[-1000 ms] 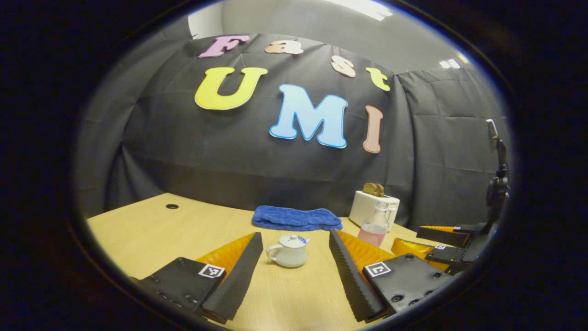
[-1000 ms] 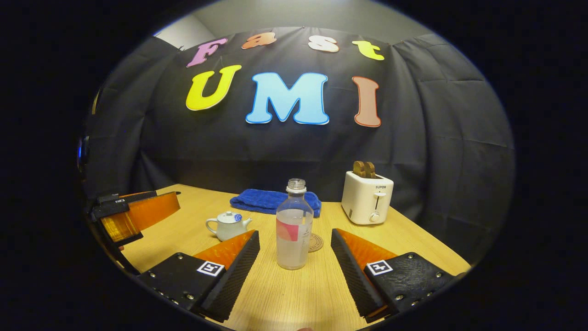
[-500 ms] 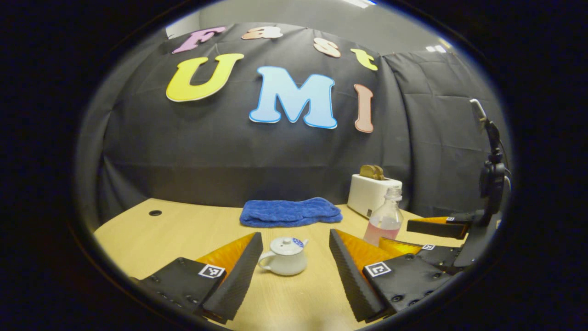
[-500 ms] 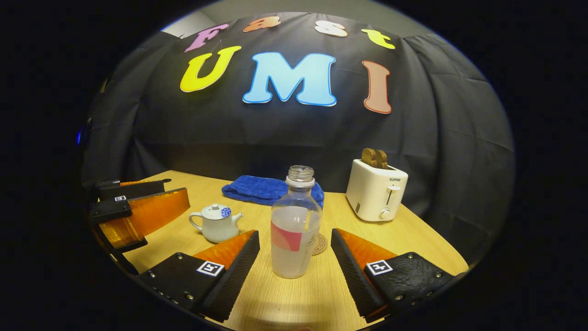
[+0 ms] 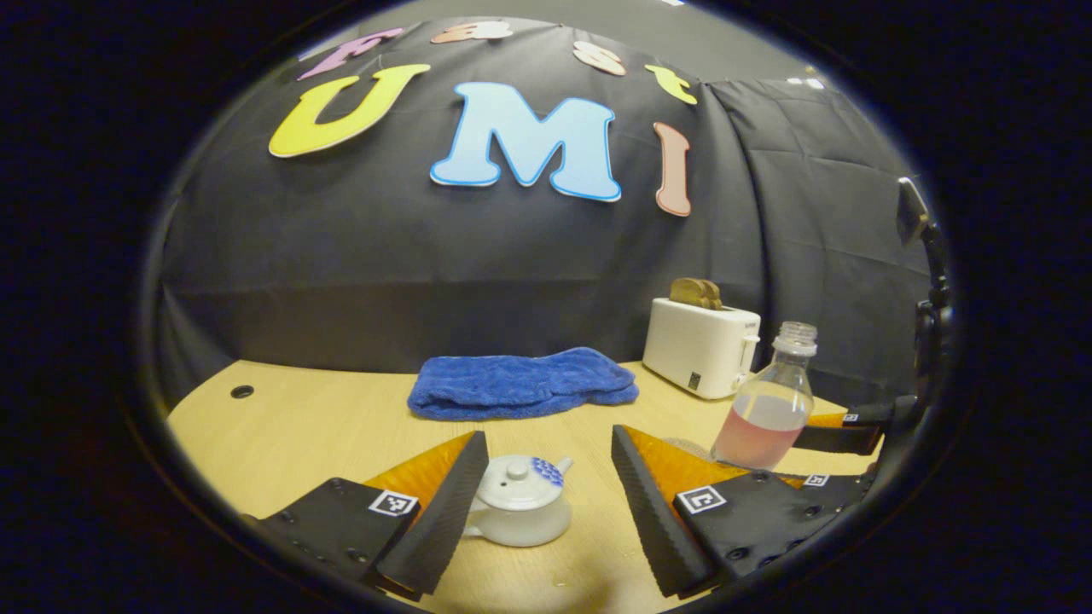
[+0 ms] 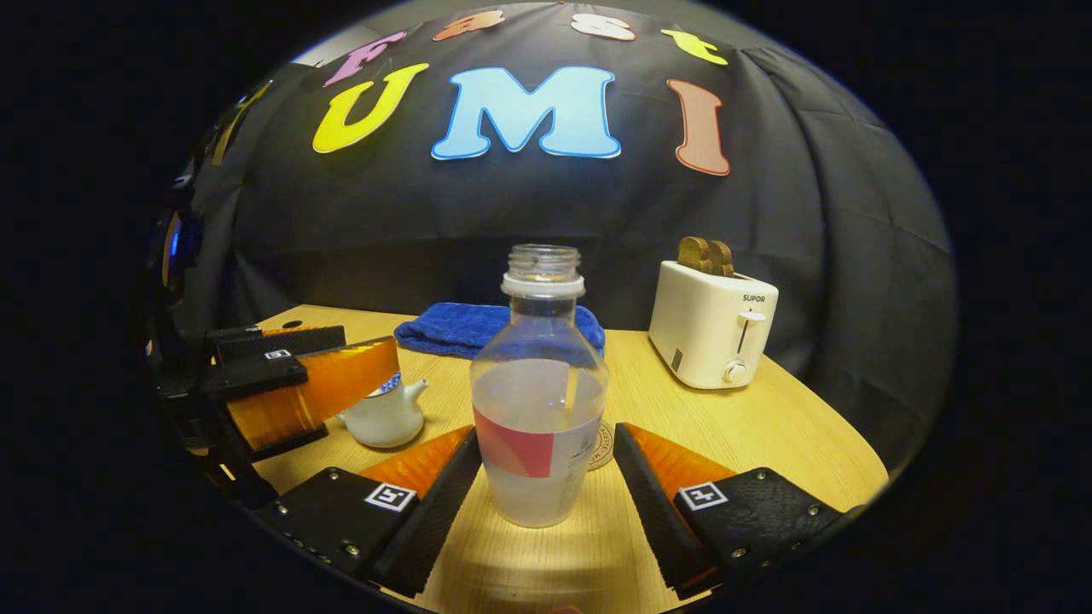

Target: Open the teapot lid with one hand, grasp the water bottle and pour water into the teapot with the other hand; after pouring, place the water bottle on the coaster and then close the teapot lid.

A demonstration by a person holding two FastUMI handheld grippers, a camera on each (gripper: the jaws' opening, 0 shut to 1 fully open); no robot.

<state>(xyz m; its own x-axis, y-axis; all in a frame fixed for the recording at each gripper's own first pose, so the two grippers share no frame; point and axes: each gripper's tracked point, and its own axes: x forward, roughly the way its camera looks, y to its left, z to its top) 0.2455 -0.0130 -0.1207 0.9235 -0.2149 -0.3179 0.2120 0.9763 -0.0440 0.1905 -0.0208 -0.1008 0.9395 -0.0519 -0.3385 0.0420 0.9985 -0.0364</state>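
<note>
— Where do your left fingers stand?

— My left gripper (image 5: 546, 477) is spread wide, and the teapot (image 5: 520, 512) sits on the table (image 5: 324, 426) between the fingers, close to the left one, lid (image 5: 514, 478) on.

— And the right?

— My right gripper (image 6: 546, 477) is also apart. The water bottle (image 6: 539, 401) stands upright and uncapped between the fingers, neither clearly pressing it. The coaster (image 6: 602, 445) lies just behind it, then the blue towel (image 6: 478, 328) and the toaster (image 6: 712, 324).
</note>
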